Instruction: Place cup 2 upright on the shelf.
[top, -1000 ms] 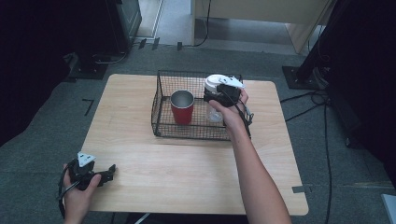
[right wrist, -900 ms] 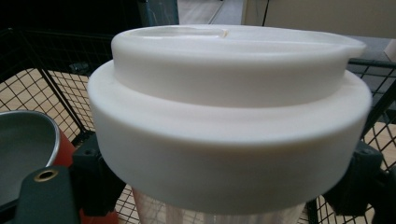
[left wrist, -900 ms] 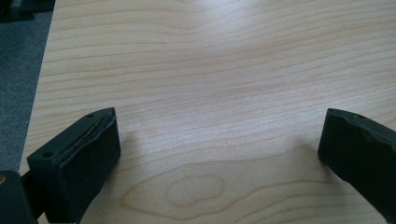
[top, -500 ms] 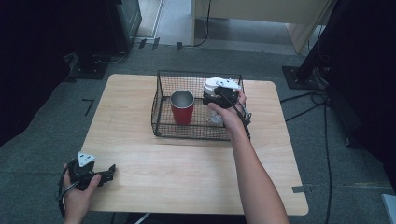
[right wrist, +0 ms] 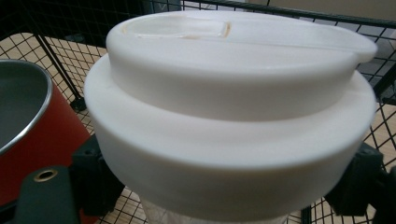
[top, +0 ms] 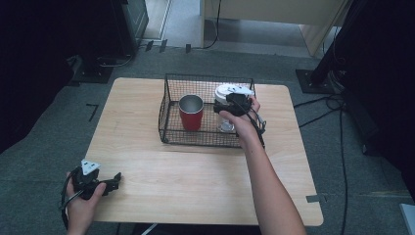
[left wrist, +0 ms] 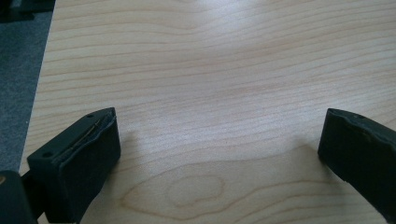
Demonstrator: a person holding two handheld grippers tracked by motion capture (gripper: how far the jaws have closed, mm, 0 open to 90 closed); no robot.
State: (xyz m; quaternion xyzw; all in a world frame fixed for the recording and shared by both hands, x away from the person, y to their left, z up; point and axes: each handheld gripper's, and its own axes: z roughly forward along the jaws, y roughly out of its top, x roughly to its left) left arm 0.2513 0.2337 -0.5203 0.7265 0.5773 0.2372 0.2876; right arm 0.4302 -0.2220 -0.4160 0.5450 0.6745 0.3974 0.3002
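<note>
Two grippers in frame, doing different things. Right gripper [top: 230,110] is inside the black wire basket [top: 169,105], reaching in over its near wall, clamped on a clear tumbler [top: 226,123] with a white lid [top: 231,91]. In the right gripper view the jaws sit on either side of the tumbler just under the lid's [right wrist: 233,107] lower rim, pads pressed against the body, so it's a firm grasp, not a hover. Lid is a stepped white cap with a flip tab on top and it's seated on the tumbler. Tumbler is upright in the right half of the basket; can't tell from these views whether its base is on the basket floor or slightly lifted. Red cup [top: 191,113] with a bare steel interior stands upright in the left half of the basket, just beside the tumbler; the right gripper view shows it [right wrist: 32,126] close on the left, apart from the lid. Basket sits toward the far side of the wooden surface [top: 195,176], roughly centred. Left gripper [top: 113,179] is parked at the near left corner of the surface, well apart from the basket, grey three-cornered plate on top. Left gripper view shows its jaws spread wide over bare wood grain [left wrist: 210,93], nothing between them: released.
</note>
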